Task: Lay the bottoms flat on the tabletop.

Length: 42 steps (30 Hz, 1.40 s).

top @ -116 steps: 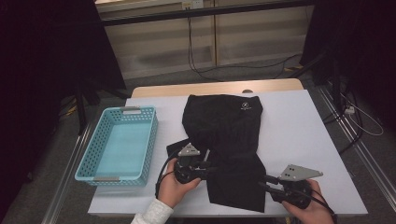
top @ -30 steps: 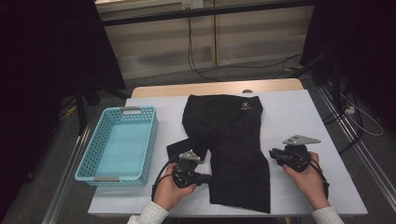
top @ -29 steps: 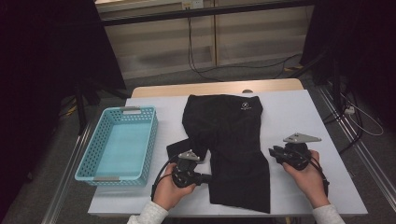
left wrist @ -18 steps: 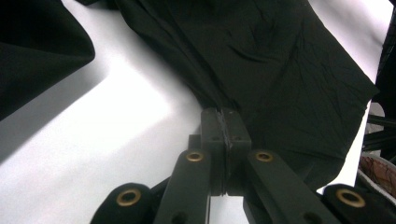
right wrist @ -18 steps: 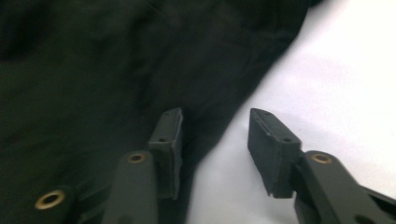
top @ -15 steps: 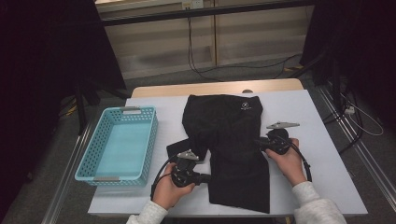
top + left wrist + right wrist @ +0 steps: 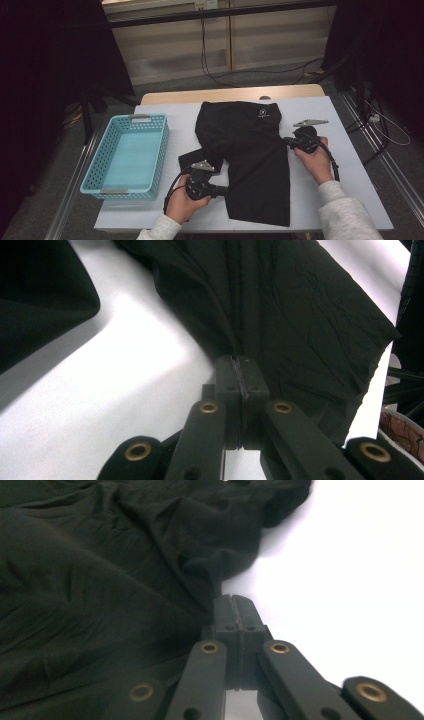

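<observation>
right gripper (image 7: 289,141) now further left than a second ago, at right edge of black garment (image 7: 252,150) mid-table; its jaws have just been closing, now pinching the edge. left gripper (image 7: 223,189) unmoved, clamped on the near-left edge.

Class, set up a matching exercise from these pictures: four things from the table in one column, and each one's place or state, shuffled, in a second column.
Things:
1. Turquoise plastic basket
2. Black fabric garment
3. Left hand-held gripper
4. Right hand-held gripper

Places or states:
A. Spread out in the middle of the white tabletop
B. Shut on the garment's near left edge
C. Empty, at the table's left side
D. Shut at the garment's right edge

Pairs: 1-C, 2-A, 3-B, 4-D
</observation>
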Each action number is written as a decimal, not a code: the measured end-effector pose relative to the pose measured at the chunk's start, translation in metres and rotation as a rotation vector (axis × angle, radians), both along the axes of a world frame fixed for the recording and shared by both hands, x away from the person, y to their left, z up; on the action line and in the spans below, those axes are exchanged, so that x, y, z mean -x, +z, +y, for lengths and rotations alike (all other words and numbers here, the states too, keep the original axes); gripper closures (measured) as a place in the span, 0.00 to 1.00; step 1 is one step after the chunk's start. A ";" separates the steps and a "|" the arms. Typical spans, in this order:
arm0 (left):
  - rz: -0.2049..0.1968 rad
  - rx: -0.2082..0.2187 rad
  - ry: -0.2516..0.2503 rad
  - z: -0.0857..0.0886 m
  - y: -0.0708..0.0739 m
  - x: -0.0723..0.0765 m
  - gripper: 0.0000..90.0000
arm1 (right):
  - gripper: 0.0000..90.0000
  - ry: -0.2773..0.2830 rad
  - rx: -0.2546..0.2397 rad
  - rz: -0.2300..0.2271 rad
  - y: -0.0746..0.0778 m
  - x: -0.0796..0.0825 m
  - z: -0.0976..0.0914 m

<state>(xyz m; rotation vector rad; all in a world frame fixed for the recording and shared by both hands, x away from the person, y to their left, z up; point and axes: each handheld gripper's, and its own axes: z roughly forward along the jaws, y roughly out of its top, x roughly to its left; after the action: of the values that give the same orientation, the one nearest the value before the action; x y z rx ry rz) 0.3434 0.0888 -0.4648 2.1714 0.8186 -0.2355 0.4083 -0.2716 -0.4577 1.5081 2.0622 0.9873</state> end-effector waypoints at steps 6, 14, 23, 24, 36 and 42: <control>0.031 0.017 -0.034 -0.002 0.000 0.002 1.00 | 0.74 -0.038 0.011 0.019 -0.005 0.008 0.003; 0.022 0.000 -0.029 -0.004 0.000 0.004 0.99 | 0.65 0.014 -0.043 0.040 -0.003 0.047 0.003; 0.022 0.013 -0.034 -0.004 0.000 0.004 0.99 | 0.59 0.047 -0.069 0.039 0.001 0.076 0.008; 0.022 0.012 -0.037 -0.004 0.000 0.004 0.99 | 0.59 0.053 -0.065 0.047 0.001 0.079 0.008; 0.019 0.027 -0.046 -0.008 0.004 0.008 1.00 | 1.00 0.112 -0.036 0.056 -0.004 0.092 0.010; 0.022 0.051 -0.081 -0.017 0.008 0.015 0.99 | 1.00 0.079 -0.064 0.075 0.000 0.105 -0.008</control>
<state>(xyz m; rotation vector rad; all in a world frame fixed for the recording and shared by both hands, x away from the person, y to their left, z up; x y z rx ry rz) 0.3285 0.0717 -0.4567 2.1600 0.7299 -0.3187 0.3037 -0.2796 -0.4572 1.5276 2.1768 1.0509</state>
